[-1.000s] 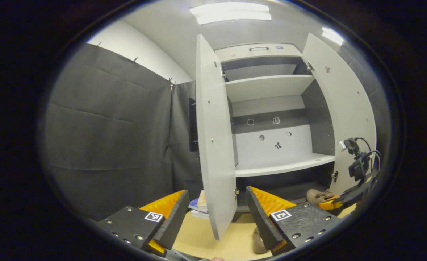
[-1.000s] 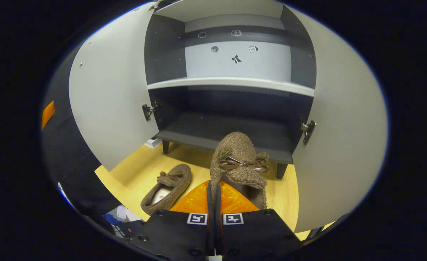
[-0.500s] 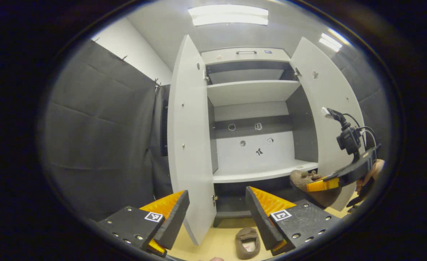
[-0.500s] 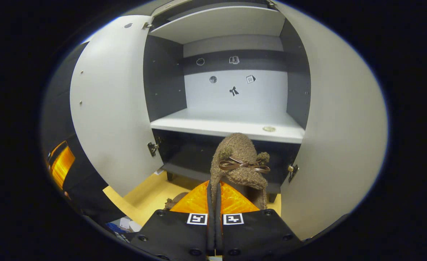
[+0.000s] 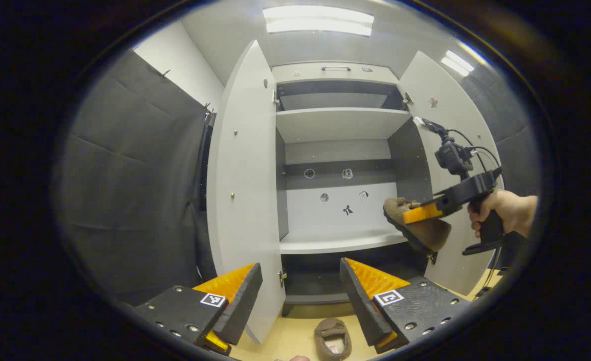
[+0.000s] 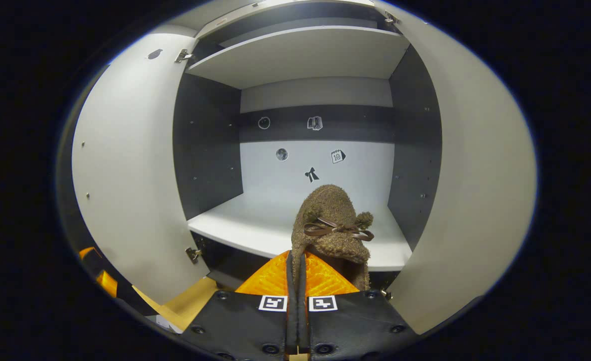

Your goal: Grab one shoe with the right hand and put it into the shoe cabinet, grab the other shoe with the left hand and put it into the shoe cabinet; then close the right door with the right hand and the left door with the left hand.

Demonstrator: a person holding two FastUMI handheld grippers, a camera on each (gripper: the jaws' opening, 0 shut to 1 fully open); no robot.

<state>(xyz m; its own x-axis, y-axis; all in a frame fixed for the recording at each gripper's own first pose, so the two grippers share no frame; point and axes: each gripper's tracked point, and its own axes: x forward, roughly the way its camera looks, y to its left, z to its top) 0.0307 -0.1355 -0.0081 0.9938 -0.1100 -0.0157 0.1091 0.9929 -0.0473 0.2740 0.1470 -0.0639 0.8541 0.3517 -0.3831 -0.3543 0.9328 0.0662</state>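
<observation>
The right tool (image 6: 295, 281), clamped on a fuzzy brown slipper (image 6: 333, 228), holds it ahead, just short of the shoe cabinet's middle shelf (image 6: 255, 228). Best carried well inward, then released flat. The left tool (image 5: 300, 296) gapes empty; the second slipper (image 5: 333, 338) lies on the floor below it.

both cabinet doors (image 6: 125, 190) swung wide, middle shelf (image 6: 255, 225) bare, open passage between doors
</observation>
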